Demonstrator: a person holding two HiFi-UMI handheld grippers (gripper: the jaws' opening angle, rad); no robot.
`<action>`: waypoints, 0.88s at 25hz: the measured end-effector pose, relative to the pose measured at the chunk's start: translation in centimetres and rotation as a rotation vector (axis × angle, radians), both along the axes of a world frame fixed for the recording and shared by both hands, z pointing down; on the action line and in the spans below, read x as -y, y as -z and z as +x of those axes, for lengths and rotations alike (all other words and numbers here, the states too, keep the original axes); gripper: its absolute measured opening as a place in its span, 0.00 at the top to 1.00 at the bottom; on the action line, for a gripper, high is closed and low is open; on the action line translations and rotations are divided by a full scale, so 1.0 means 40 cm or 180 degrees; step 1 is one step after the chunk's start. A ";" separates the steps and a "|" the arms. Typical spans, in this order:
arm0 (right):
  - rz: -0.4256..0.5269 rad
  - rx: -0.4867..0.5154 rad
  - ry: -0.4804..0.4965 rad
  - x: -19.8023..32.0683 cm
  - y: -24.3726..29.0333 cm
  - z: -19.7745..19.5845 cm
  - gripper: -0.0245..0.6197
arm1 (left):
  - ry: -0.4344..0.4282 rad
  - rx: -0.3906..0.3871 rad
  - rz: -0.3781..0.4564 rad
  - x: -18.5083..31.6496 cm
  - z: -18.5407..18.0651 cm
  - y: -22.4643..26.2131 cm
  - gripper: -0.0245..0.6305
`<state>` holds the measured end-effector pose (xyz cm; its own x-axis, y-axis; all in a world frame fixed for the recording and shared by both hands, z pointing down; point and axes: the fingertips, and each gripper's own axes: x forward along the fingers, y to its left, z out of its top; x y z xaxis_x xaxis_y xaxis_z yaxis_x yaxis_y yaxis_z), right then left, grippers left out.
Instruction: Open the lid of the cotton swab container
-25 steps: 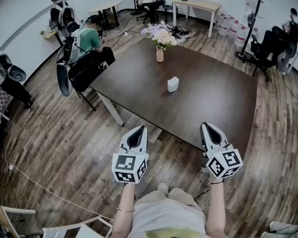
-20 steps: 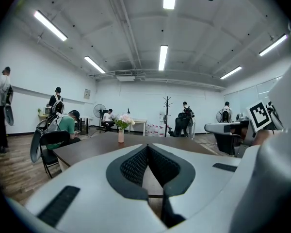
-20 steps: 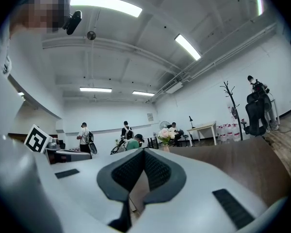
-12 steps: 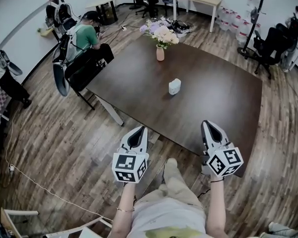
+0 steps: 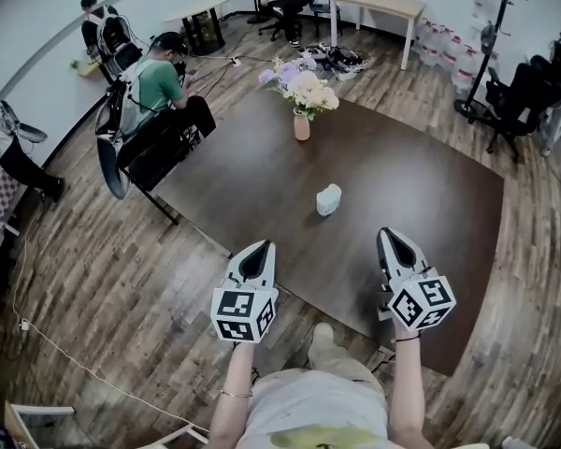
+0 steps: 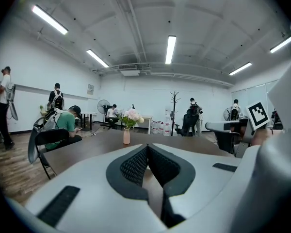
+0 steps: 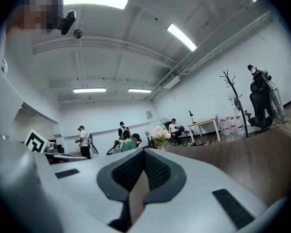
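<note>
Small white cotton swab container (image 5: pixel 328 199), lid shut, upright mid-table, near flower vase (image 5: pixel 301 126).

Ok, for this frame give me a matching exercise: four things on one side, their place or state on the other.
1 cotton swab container
2 flower vase
3 left gripper
4 person in green top

A shut, empty
B near the table's far edge
C seated beside the table
D near the table's middle

Pairs: 1-D, 2-B, 3-A, 4-C

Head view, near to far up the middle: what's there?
Dark brown wooden table's near edge → small white cotton swab container → pink vase of pastel flowers → light wooden desk at the far wall.
</note>
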<state>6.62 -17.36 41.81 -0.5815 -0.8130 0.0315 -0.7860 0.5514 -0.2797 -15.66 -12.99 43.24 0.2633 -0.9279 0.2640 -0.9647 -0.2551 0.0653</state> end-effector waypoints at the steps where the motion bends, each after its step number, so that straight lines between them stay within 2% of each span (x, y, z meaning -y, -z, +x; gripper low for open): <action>1: -0.0016 0.0000 -0.0003 0.024 -0.004 0.005 0.93 | -0.0010 0.0007 -0.0010 0.022 0.002 -0.003 0.93; 12: -0.0230 0.0112 0.0075 0.202 -0.083 0.027 0.93 | -0.0066 0.0005 -0.0211 0.198 0.040 -0.104 0.93; 22: -0.0553 0.0163 0.0150 0.278 -0.200 -0.020 0.93 | -0.0493 0.0013 -0.0624 0.311 0.110 -0.260 0.93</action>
